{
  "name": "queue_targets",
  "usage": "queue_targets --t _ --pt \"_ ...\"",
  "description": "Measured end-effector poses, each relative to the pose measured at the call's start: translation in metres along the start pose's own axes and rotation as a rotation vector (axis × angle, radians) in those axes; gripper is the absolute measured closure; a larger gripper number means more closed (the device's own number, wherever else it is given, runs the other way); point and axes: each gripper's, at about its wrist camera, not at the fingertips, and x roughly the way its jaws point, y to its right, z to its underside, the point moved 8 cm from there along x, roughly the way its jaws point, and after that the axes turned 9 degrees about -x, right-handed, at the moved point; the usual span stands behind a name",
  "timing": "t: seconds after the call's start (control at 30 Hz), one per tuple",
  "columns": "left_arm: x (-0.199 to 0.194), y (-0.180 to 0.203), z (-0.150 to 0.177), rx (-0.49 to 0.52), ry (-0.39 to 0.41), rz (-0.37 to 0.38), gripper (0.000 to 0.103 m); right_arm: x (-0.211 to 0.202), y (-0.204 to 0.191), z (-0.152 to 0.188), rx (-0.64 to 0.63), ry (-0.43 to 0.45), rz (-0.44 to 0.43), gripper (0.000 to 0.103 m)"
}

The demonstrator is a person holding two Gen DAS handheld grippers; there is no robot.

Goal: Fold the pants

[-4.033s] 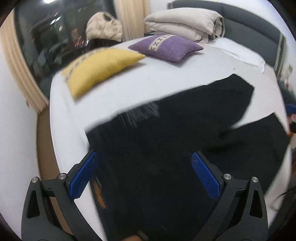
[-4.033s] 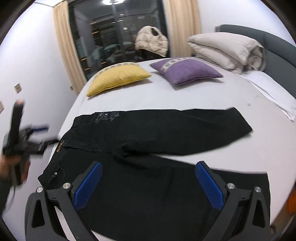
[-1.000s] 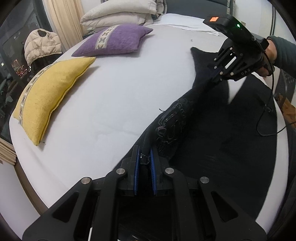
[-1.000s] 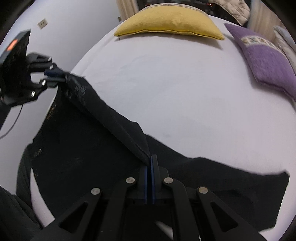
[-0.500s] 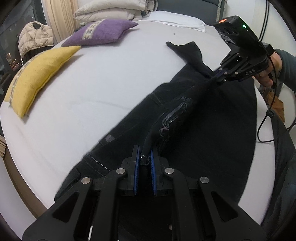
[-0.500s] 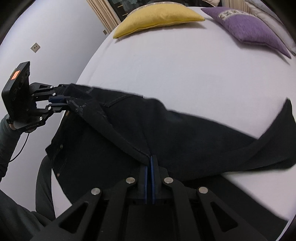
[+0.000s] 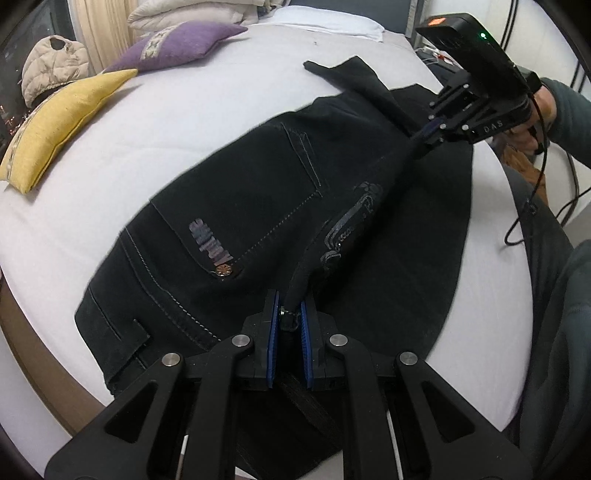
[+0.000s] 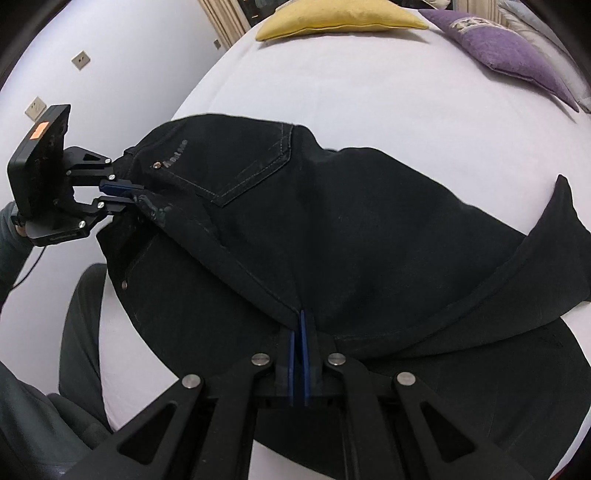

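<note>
Black pants [image 7: 258, 177] lie on the white bed [image 7: 184, 110], one half drawn over the other so a back pocket with a logo faces up. My left gripper [image 7: 289, 314] is shut on the bunched waistband edge. It also shows at the left of the right wrist view, the left gripper [image 8: 122, 194] pinching that same edge. My right gripper [image 8: 298, 325] is shut on a seam edge of the pants [image 8: 369, 229] further down the leg. In the left wrist view the right gripper [image 7: 424, 138] holds the taut fold line. A leg end [image 8: 561, 221] curls up at the right.
A yellow pillow [image 7: 55, 122], a purple pillow [image 7: 177, 44] and a folded duvet [image 7: 192, 14] sit at the far side of the bed. A person's sleeve [image 7: 565, 107] and cable [image 7: 535, 206] are at the right. The person's legs [image 8: 77, 314] stand at the bed's near edge.
Both grippers have pulled the held edge of the pants toward the near side of the bed. The far half now lies over the near half with the back pocket up.
</note>
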Motion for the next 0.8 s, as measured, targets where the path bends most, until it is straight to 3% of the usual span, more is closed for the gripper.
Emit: queue_targets --t 0.3,0.63,0.8 --pt "0.004 0.014 0.023 0.031 -0.039 -0.015 0.093 0.017 -0.042 0.021 -0.124 -0.061 0.081 0.1" --pt "0.0 0.017 0.038 0.07 -0.073 -0.03 0.093 0.025 -0.062 0.033 -0.089 -0.055 0.05 0.1" --pt "0.006 0.018 0.041 0.084 -0.075 -0.037 0.093 0.019 -0.053 0.042 -0.077 -0.056 0.069 0.1"
